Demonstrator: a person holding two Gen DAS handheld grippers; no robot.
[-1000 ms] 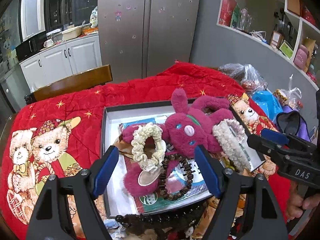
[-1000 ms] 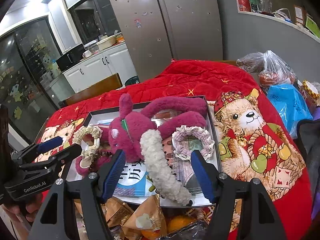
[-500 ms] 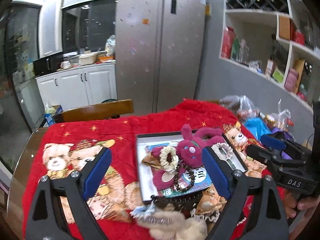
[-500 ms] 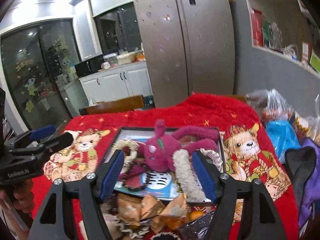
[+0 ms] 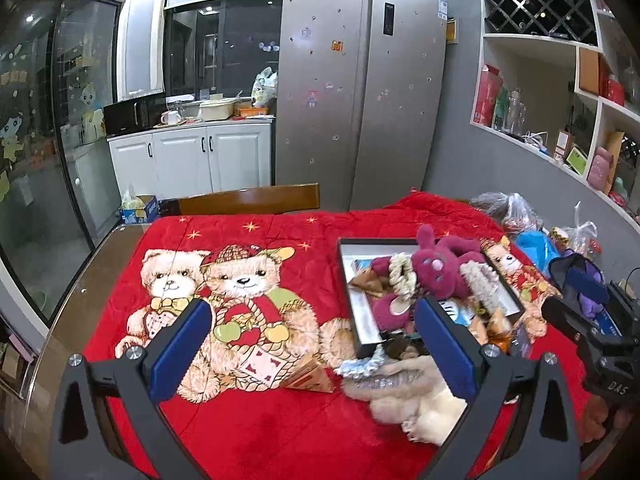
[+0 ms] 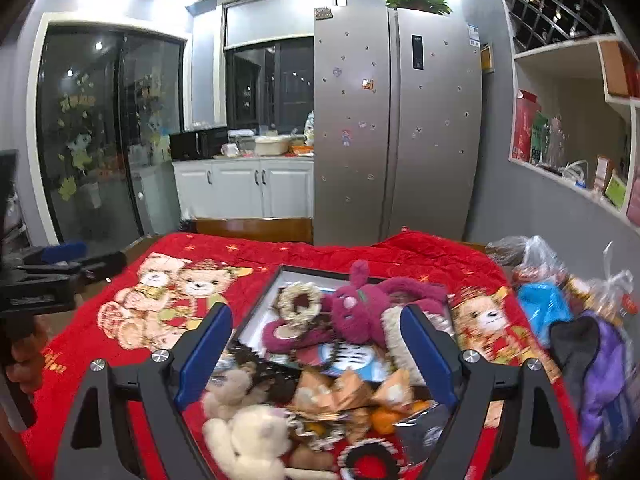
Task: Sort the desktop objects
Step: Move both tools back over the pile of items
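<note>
Left gripper (image 5: 314, 344): jaws wide apart, just been opening, nothing between the blue pads, only the red bear-print blanket (image 5: 248, 420) under them. Right gripper (image 6: 316, 350): jaws also spread and just been opening, nothing gripped; they frame the clutter without touching it. Shallow open box (image 6: 256, 310) lies on the blanket beyond the right gripper, stuffed with a magenta plush bunny (image 6: 360, 304), cream scrunchie (image 6: 298, 300), fuzzy white headband (image 5: 478, 284) and a printed booklet (image 6: 348, 354). Near side of the box, loose on the blanket: cream plush bear (image 6: 252, 440), crumpled orange snack wrappers (image 6: 344, 394), dark bead string, blurred. Plastic bags (image 6: 536, 280) and a purple bag (image 6: 604, 364) crowd the blanket's right edge. Fridge (image 6: 396, 120) stands behind.
</note>
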